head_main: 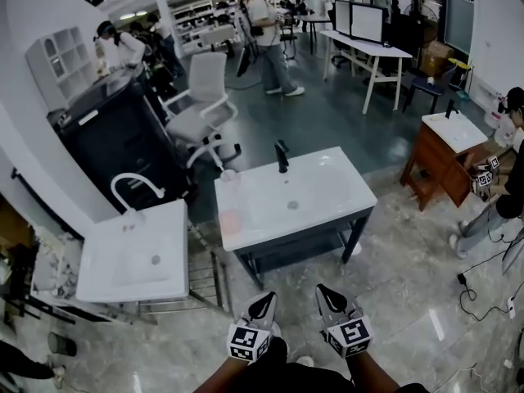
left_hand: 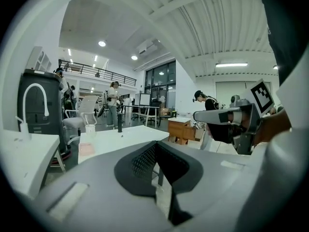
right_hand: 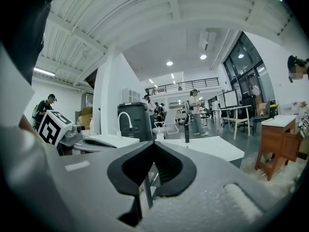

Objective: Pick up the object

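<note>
A white sink counter [head_main: 327, 188] stands ahead of me on dark legs. On its left part lie a flat pink item [head_main: 230, 222] and a small clear cup [head_main: 228, 176]; a black faucet [head_main: 282, 155] rises at its back edge. Both grippers hang low in the head view, well short of the counter and pointing at it. My left gripper [head_main: 263, 305] has its jaws shut with nothing between them. My right gripper [head_main: 329, 298] is shut and empty too. In the left gripper view the pink item [left_hand: 87, 149] and cup [left_hand: 90, 128] show beyond the closed tips [left_hand: 155, 144].
A second white sink [head_main: 168, 244] with a white faucet stands at the left, beside a black cabinet [head_main: 123, 137] and a white office chair [head_main: 201, 105]. A wooden cabinet [head_main: 434, 166] and a crouched person [head_main: 499, 178] are at the right. Cables lie on the marble floor.
</note>
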